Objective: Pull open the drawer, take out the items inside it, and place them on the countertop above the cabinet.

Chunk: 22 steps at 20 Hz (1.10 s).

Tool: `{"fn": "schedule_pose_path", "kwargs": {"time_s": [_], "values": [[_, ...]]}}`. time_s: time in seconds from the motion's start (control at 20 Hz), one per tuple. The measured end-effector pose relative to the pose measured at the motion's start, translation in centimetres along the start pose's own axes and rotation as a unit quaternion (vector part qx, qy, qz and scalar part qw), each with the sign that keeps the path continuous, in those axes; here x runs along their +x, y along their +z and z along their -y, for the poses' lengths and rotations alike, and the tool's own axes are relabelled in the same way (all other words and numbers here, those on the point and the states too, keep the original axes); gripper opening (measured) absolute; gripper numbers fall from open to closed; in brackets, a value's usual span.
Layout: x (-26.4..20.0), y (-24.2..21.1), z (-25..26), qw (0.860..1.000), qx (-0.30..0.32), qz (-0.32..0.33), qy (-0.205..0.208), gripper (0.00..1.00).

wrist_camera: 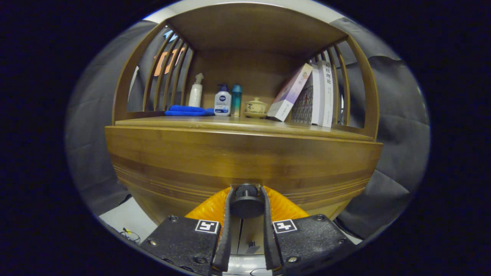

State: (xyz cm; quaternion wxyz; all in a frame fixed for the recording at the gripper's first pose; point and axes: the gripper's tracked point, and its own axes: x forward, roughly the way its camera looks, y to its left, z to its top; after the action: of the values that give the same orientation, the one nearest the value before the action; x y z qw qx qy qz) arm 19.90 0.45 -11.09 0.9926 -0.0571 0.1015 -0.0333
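Note:
A wooden cabinet fills the view, its drawer front (241, 161) close ahead of me. A round black knob (246, 201) sticks out of the drawer front low down. My gripper (246, 195) is shut on that knob, one orange-backed finger (227, 222) pressing on each side of it. The drawer looks closed or nearly so; its inside is hidden. The countertop (230, 123) runs just above the drawer front, with a bare strip along its front edge.
At the back of the countertop stand a folded blue cloth (188, 110), a white spray bottle (196, 92), a white pump bottle (222, 101), a teal bottle (236, 99), a lidded cup (256, 106) and leaning books (307, 96). Slatted sides and a wooden roof enclose the shelf.

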Motion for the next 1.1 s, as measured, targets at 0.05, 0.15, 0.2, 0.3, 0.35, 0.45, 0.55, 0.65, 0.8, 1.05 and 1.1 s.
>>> {"fn": "schedule_pose_path", "kwargs": {"time_s": [0.05, 0.15, 0.2, 0.3, 0.35, 0.45, 0.55, 0.65, 0.8, 1.05, 1.1], "values": [[-0.9, -0.2, 0.0, 1.0, 0.001, 0.0, 0.002, 0.38], [-2.4, -0.6, 0.1, 1.0, -0.004, 0.0, 0.003, 0.38], [-2.7, -0.7, 0.0, 1.0, -0.008, 0.001, 0.004, 0.38], [-5.1, -1.3, 0.1, 1.0, -0.007, 0.0, 0.004, 0.38], [-5.9, -1.5, 0.1, 1.0, -0.002, -0.002, 0.006, 0.38], [-7.3, -1.9, 0.2, 1.0, -0.001, -0.002, 0.007, 0.38], [-8.5, -2.2, 0.6, 1.0, 0.006, 0.001, 0.008, 0.38], [-9.5, -2.5, 0.9, 1.0, 0.008, -0.001, 0.005, 0.38], [-10.6, -2.8, 1.2, 1.0, 0.003, -0.005, 0.005, 0.38], [-12.3, -3.4, 1.4, 1.0, 0.006, -0.015, 0.004, 0.38], [-12.6, -3.8, 1.5, 1.0, 0.005, -0.017, 0.004, 0.38]]}}
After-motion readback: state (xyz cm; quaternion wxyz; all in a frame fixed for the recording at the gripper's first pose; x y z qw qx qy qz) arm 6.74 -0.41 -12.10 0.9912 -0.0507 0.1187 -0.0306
